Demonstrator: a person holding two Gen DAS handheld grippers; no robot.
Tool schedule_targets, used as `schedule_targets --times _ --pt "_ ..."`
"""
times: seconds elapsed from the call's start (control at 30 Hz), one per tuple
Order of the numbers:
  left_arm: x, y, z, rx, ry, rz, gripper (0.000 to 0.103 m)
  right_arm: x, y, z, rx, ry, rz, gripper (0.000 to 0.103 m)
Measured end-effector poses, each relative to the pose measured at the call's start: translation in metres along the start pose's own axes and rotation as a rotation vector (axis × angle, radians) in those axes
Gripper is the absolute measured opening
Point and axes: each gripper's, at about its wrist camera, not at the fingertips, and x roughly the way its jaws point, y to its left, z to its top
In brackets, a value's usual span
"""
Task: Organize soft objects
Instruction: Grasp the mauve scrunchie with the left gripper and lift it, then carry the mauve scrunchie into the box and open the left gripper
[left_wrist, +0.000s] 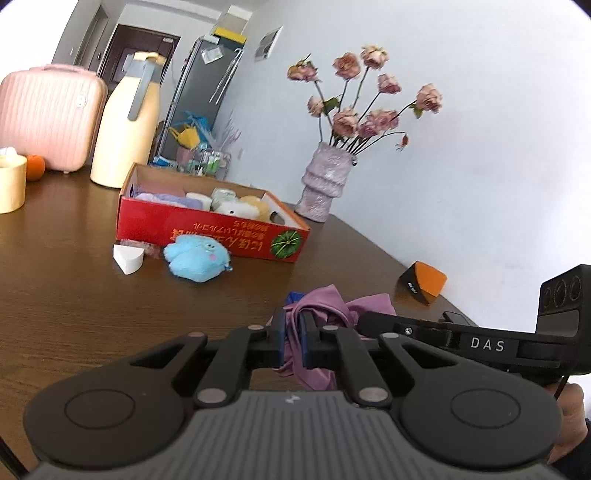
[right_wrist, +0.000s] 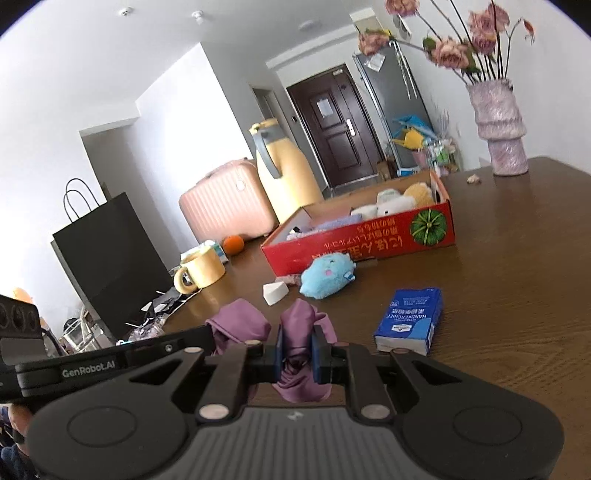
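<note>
1. Purple cloth (left_wrist: 325, 302) is pinched between the blue pads of the left gripper (left_wrist: 292, 334) and is bunched just ahead of them, above the brown table (left_wrist: 74, 288).
2. Another fold of the same cloth is clamped by the right gripper (right_wrist: 297, 349) — both grips are taken close together.
3. Beyond the cloth, the red box (left_wrist: 207, 232) is seen, with plush toys (left_wrist: 236, 208) piled inside it.
4. Against the box's near wall a blue plush (left_wrist: 197, 258) is laid, touching it, with a white wedge (left_wrist: 127, 258) just beside.
5. Nearer than the box, on the vase side, a blue tissue pack (right_wrist: 410, 319) is laid flat.
6. Past the box's far corner a pink vase (left_wrist: 325, 181) of dried roses is stood — upright.
</note>
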Motion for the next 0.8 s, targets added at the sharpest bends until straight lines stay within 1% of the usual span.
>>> schedule_targets --times 0.2,0.3,0.4,0.47,0.57,0.6,0.73,0.8 --pt "-0.013 -0.009 -0.003 0.005 -0.021 -0.011 0.008 -0.012 0.005 -0.001 0.0 -0.025 -0.003 0.014" --pt "-0.013 -0.01 -0.001 0.007 -0.025 -0.022 0.008 -0.01 0.003 0.004 -0.001 -0.033 -0.005 0.014" --pt "-0.005 -0.009 0.008 0.015 -0.028 -0.029 0.008 -0.004 -0.004 0.013 0.006 -0.042 -0.008 0.014" --pt "0.006 -0.007 0.02 0.013 -0.029 -0.041 0.007 0.003 -0.009 0.024 0.008 -0.052 -0.016 0.014" --pt "0.031 0.0 0.047 -0.002 -0.025 -0.114 0.006 0.021 -0.023 0.052 0.03 -0.071 -0.002 0.014" --pt "0.043 0.002 0.06 -0.001 -0.026 -0.126 0.006 0.028 -0.026 0.062 0.024 -0.078 -0.008 0.014" --pt "0.09 0.006 0.109 0.031 -0.031 -0.137 0.005 0.063 -0.039 0.111 -0.023 -0.112 -0.045 0.014" --pt "0.117 0.01 0.136 0.048 -0.034 -0.139 0.005 0.087 -0.052 0.141 -0.027 -0.114 -0.054 0.014"
